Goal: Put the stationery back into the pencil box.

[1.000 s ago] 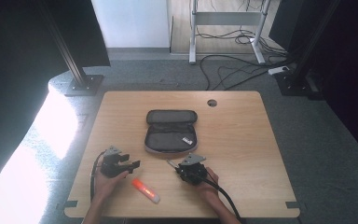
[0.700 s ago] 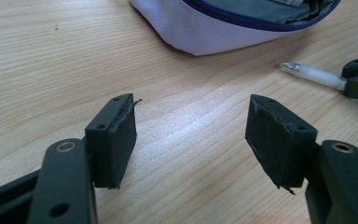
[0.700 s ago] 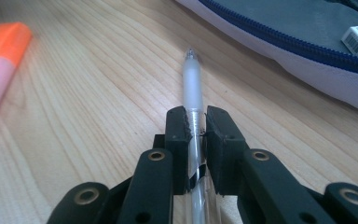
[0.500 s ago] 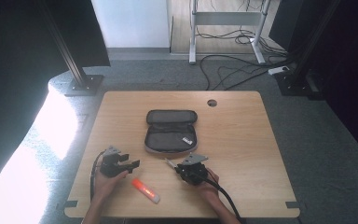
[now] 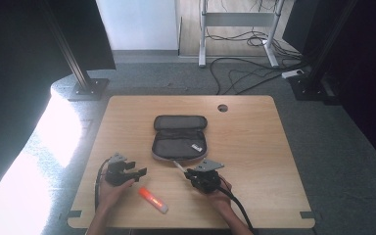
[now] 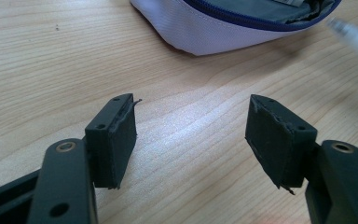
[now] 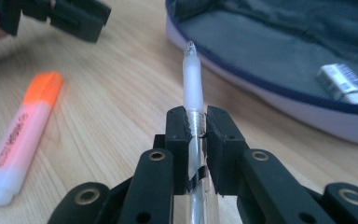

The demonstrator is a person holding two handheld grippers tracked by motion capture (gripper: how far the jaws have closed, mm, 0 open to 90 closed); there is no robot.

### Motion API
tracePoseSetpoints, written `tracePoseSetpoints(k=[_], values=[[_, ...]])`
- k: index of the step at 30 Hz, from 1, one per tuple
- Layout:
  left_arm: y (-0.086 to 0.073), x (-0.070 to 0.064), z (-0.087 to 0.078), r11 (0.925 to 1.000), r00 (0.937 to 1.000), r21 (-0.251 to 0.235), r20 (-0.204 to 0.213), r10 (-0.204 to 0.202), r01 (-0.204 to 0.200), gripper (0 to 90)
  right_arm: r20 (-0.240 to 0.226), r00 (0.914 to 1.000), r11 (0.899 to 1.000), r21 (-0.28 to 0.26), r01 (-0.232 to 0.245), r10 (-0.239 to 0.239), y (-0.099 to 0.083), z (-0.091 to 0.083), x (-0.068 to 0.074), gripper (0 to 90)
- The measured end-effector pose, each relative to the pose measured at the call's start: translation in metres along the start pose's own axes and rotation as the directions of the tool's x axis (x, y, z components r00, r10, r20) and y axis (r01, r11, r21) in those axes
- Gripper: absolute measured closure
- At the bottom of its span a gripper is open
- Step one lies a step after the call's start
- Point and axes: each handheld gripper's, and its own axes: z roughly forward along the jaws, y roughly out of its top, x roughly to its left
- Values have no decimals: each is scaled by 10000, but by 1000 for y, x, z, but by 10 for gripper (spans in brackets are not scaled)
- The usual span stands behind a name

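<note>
From the left gripper view the pen (image 6: 354, 39) is a blur, cut off at the right edge. The case (image 6: 223, 28) runs off the top there. In the right gripper view the pen's lower end is hidden between the jaws, and the print on the marker (image 7: 21, 135) and the small pack (image 7: 345, 84) is too soft to read.

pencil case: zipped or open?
Open. The pencil case lies with its flap folded back, grey lining showing, and a small eraser inside.

Wooden table (image 5: 254, 147) bears an open pencil case (image 5: 178, 138) and highlighter (image 5: 152, 199).
</note>
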Motion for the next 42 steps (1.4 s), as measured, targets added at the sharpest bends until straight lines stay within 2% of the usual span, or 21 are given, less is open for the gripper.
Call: tracePoseSetpoints(k=[6,13,38,42], values=[[0,0,0,10000,10000,12,15,15,-15,340,-44,9998,9995,-261,-194,193,3,-7,-5,786],[0,0,1,10000,10000,61,8,37,-37,340,-17,9997,9992,-317,-240,239,4,-12,-9,786],[0,-2,1,10000,10000,39,25,76,-76,339,300,9985,9976,-525,-450,466,5,-15,-18,786],[0,-1,1,10000,10000,41,22,77,-77,339,382,9978,9961,-718,-522,551,7,-18,-20,786]])
